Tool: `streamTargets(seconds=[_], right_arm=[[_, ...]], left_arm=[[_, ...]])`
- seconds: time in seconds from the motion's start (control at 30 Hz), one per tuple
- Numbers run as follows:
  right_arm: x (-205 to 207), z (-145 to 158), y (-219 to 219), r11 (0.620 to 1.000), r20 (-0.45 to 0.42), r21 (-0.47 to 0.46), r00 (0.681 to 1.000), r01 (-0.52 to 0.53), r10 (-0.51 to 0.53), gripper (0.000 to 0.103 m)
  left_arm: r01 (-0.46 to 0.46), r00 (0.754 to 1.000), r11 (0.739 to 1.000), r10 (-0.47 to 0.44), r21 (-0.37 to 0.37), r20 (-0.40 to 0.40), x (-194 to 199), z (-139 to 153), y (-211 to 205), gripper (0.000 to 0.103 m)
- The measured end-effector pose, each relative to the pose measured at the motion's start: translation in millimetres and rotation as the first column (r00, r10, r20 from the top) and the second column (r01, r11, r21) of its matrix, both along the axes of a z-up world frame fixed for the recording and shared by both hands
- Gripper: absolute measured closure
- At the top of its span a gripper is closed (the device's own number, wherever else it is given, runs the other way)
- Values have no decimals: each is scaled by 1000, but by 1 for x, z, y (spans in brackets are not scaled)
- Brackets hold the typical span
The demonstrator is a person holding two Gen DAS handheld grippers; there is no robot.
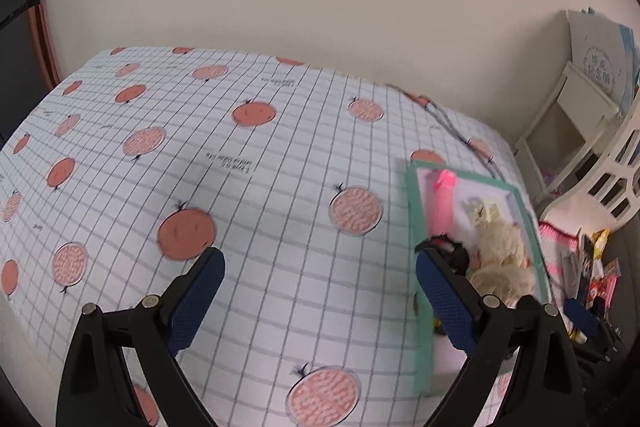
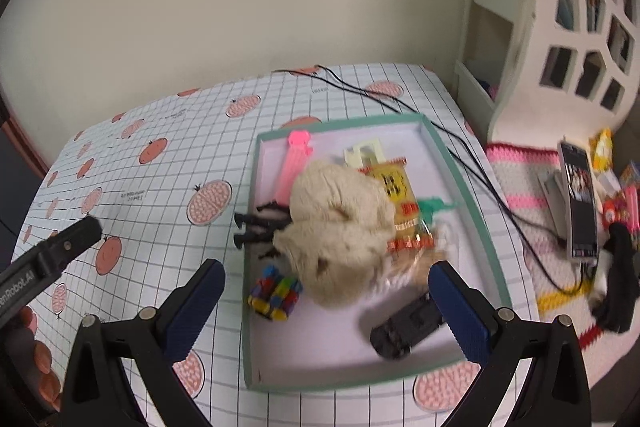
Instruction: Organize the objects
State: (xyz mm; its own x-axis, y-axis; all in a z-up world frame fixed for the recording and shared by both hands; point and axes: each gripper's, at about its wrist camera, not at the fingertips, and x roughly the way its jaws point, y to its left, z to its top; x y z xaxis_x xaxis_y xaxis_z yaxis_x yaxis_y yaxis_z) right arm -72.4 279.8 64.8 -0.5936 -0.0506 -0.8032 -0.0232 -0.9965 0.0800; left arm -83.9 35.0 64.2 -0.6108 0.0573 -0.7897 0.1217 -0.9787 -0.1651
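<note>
Right wrist: green tray, plush toy inside, jaws spread

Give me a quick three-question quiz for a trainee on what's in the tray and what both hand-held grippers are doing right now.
1. True or false: the cream plush toy lies inside the green-rimmed tray.
2. Which item sits nearest the tray's far left corner? A) pink comb B) black clip C) multicoloured block toy
3. Fill in: both the left hand-held gripper and the right hand-held gripper are ____ and hold nothing.

Key: 1 true; 2 A; 3 open.
</note>
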Motion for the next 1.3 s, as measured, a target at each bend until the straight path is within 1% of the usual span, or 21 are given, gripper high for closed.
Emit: streamTargets(seconds=[0.1, 0.27, 0.33, 0.47, 0.53, 0.6, 0.73, 0.83, 1.0, 1.13, 1.3], right_arm=[[9, -4, 0, 1000, 23, -2, 1000, 13, -13, 0], [22, -10, -2, 1000, 47, 3, 999, 12, -12, 0], [28, -12, -3, 1000, 53, 9, 999, 11, -11, 0], [38, -17, -8, 1000, 67, 25, 998, -11, 9, 0], [44, -21, -10, 999, 82, 27, 996, -23, 21, 0], [50, -25, -11, 999, 97, 16, 995, -28, 27, 0], [61, -33, -11, 999, 123, 8, 992, -43, 42, 0], [68, -40, -8, 999, 145, -6, 989, -34, 35, 0], [76, -49, -6, 999, 177, -2, 984, -35, 35, 0], [81, -53, -7, 999, 187, 8, 982, -42, 39, 0], [85, -57, -11, 997, 199, 48, 979, -63, 52, 0]], left_arm=[[-6, 999, 1000, 6, -8, 48, 7, -6, -6, 6], [-12, 987, 1000, 9, 16, 158, 19, -24, -16, 6], [-11, 985, 1000, 9, 15, 175, 24, -28, -19, 6], [11, 982, 999, -5, -31, 190, 35, -34, -18, 6], [27, 980, 999, -19, -38, 196, 41, -37, -18, 6], [38, 981, 998, -29, -47, 193, 45, -38, -18, 6], [88, 978, 993, -72, -78, 194, 53, -40, -13, 6], [119, 971, 987, -94, -107, 222, 59, -47, -9, 6], [142, 958, 984, -108, -112, 266, 68, -58, -9, 6], [147, 957, 982, -110, -121, 269, 73, -60, -7, 6], [178, 950, 975, -135, -136, 280, 80, -61, -4, 6]])
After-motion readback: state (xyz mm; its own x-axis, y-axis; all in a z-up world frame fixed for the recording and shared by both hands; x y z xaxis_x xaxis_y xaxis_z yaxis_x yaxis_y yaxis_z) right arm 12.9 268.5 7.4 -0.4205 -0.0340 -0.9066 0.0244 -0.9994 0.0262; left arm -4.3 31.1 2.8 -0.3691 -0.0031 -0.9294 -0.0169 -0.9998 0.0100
